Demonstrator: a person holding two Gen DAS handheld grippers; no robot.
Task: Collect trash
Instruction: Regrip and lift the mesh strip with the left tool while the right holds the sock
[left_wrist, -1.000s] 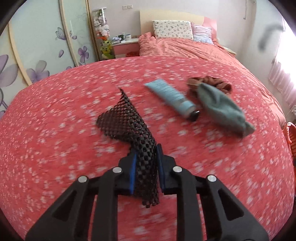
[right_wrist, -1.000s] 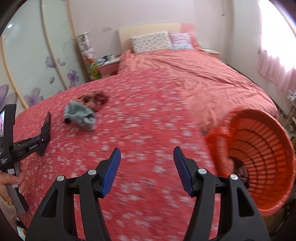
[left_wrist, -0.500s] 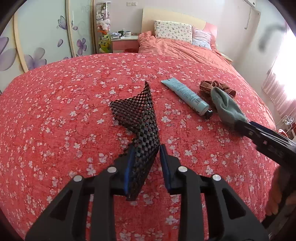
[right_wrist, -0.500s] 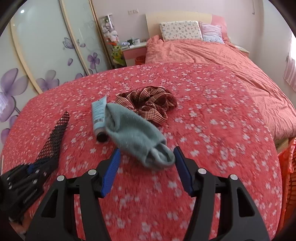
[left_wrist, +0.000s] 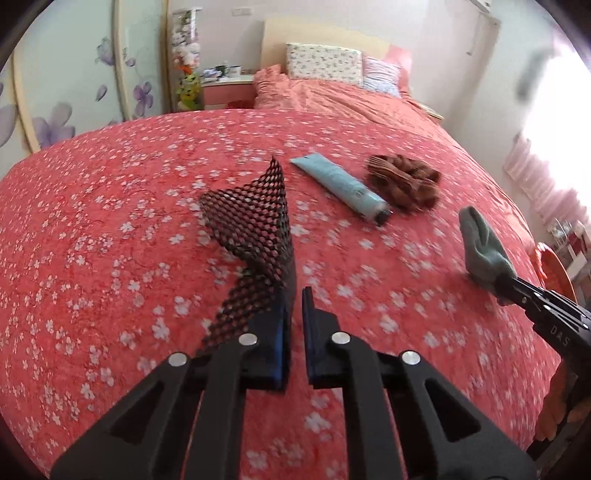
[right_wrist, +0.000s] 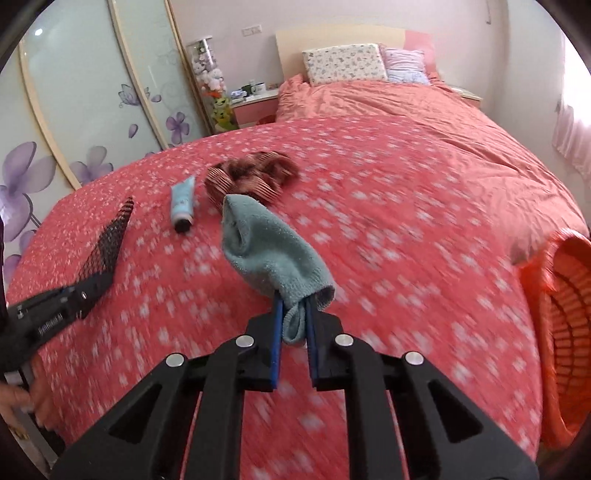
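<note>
My left jaws (left_wrist: 297, 291) have just been closing and are now all but together, pinching at their tips a strip of black open-weave plastic mesh (left_wrist: 251, 218). The strip stands up off the bed, and its loose lower end trails outside the left finger. My right jaws (right_wrist: 293, 302) have also just been closing. They are clamped on the cuff of a pale teal terry sock (right_wrist: 266, 251), which is bunched between the blue pads while the foot of it sticks forward, clear of the cover.

Past both pairs of jaws, toward the middle of the bed, a light blue squeeze tube with a black cap (left_wrist: 340, 184) lies flat. A crumpled brown checked cloth (left_wrist: 402, 181) sits just beside it on the side nearer the bed's right edge.

All of this is on a wide bed under a red coverlet printed with small white blossoms (left_wrist: 110, 221). Two patterned pillows (left_wrist: 323, 64) rest at the headboard end. An orange slatted plastic basket (right_wrist: 561, 332) sits against the bed's right edge, its mouth tipped toward my right jaws.
</note>
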